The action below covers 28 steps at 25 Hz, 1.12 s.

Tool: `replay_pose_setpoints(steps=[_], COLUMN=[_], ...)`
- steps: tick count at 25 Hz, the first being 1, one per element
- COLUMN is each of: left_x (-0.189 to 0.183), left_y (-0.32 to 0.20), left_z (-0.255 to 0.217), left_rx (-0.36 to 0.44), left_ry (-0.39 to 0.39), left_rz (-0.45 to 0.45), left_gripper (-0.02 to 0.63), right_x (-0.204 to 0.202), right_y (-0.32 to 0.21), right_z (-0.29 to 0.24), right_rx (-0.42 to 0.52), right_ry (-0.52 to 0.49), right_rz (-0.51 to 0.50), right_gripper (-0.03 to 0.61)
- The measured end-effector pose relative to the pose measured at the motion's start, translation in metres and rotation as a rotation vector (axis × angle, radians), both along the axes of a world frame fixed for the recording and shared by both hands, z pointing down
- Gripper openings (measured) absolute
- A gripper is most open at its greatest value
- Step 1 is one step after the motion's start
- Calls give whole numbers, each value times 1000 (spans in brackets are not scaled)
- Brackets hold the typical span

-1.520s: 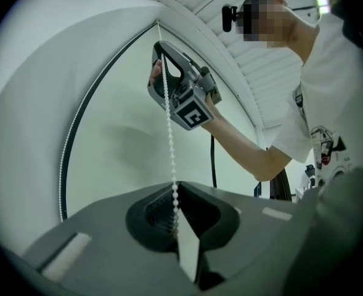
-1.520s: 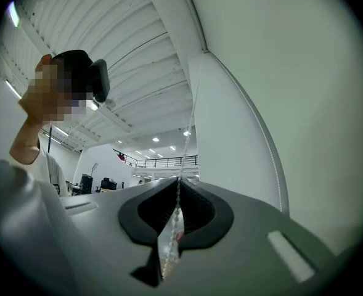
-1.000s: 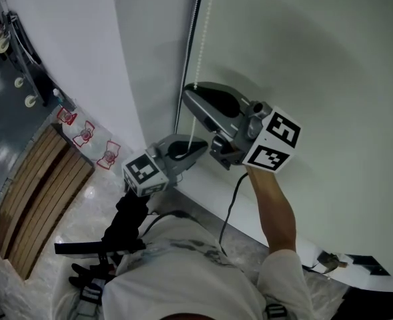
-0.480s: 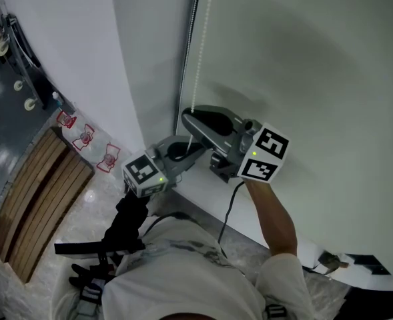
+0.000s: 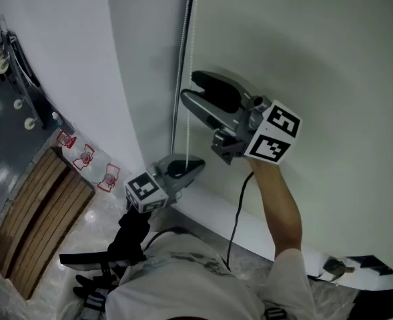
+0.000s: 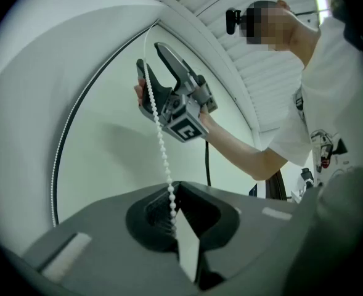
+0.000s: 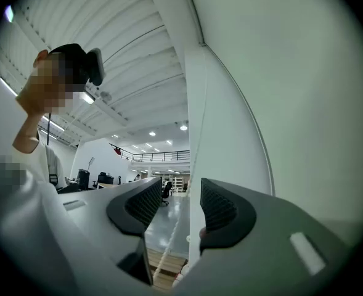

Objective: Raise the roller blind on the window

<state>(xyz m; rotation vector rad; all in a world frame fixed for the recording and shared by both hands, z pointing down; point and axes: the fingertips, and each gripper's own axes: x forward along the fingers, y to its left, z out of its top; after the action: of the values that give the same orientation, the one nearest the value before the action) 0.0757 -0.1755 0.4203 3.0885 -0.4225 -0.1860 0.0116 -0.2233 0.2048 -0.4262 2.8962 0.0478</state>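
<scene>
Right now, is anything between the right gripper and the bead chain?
Nothing visible. The right gripper has just been opening its jaws, and the bead chain already runs through the open gap between them. The left gripper is shut on it lower down.

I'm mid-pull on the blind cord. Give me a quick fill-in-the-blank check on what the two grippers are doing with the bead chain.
1. The left gripper has its jaws ____ on the bead chain.
2. The right gripper has its jaws ____, with the chain running loose between them.
3. Along the chain, the right gripper is ____ than the left one.
Missing words: shut; open; higher.
The right jaws have just been opening.
</scene>
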Motion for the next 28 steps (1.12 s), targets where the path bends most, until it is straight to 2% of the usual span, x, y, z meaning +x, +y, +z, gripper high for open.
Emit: replay_pose_setpoints(steps=[9, 14, 24, 26, 28], left_x=[2, 2, 3, 3, 2], left_y=[1, 4, 3, 3, 3], left_z=[2, 8, 5, 7, 8], left_rx=[-10, -8, -14, -18, -21], left_ry=[4, 0, 1, 0, -3], left_rz=[4, 7, 10, 8, 7], left_gripper=[-2, -2, -2, -2, -2], right_x=[-5, -11, -10, -7, -6], right_y=[-17, -18, -25, -27, -27], right_z=[-100, -136, -166, -166, -163], right_rx=[143, 203, 196, 178, 165], right_ry=[-48, -55, -99, -114, -117], right_rz=[-20, -20, -2, 2, 3], right_gripper=[158, 149, 87, 32, 18])
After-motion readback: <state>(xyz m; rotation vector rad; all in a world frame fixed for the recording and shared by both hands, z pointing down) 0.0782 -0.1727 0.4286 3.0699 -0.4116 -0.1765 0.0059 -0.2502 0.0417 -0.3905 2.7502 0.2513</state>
